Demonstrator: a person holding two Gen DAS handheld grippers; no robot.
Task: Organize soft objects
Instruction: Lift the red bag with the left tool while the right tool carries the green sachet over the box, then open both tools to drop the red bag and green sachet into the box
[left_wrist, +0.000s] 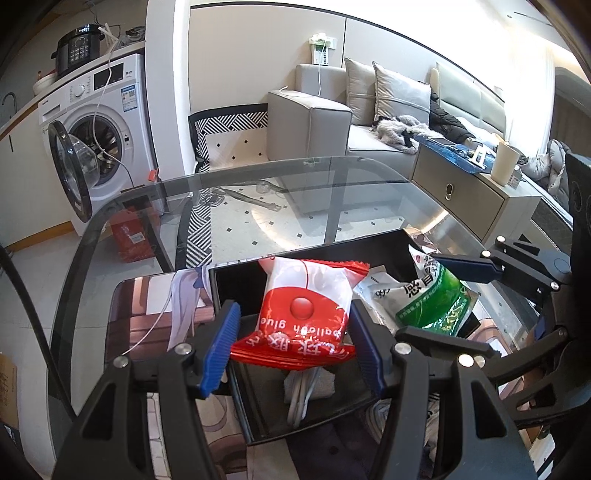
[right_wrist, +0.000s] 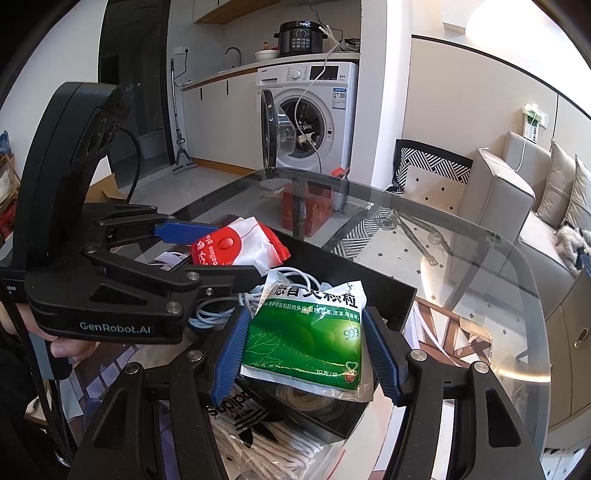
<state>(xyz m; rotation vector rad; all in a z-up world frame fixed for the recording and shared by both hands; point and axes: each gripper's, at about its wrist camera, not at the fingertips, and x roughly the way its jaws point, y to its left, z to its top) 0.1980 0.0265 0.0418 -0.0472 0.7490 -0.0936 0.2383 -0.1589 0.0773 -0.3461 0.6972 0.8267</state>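
My left gripper (left_wrist: 291, 347) is shut on a red and white "balloon glue" packet (left_wrist: 306, 306) and holds it over a black box (left_wrist: 236, 280) on the glass table. The packet also shows in the right wrist view (right_wrist: 236, 247). My right gripper (right_wrist: 304, 354) is shut on a green and white medicine sachet (right_wrist: 306, 332), held over the same box (right_wrist: 384, 284); the sachet shows in the left wrist view (left_wrist: 432, 299) too. A coiled white cable (right_wrist: 221, 306) lies inside the box.
A bag of white rope with an Adidas logo (right_wrist: 255, 432) lies in front of the box. The round glass table (left_wrist: 280, 192) reaches out ahead. A washing machine (left_wrist: 96, 125) with its door open stands at the back left, a grey sofa (left_wrist: 369, 118) at the back right.
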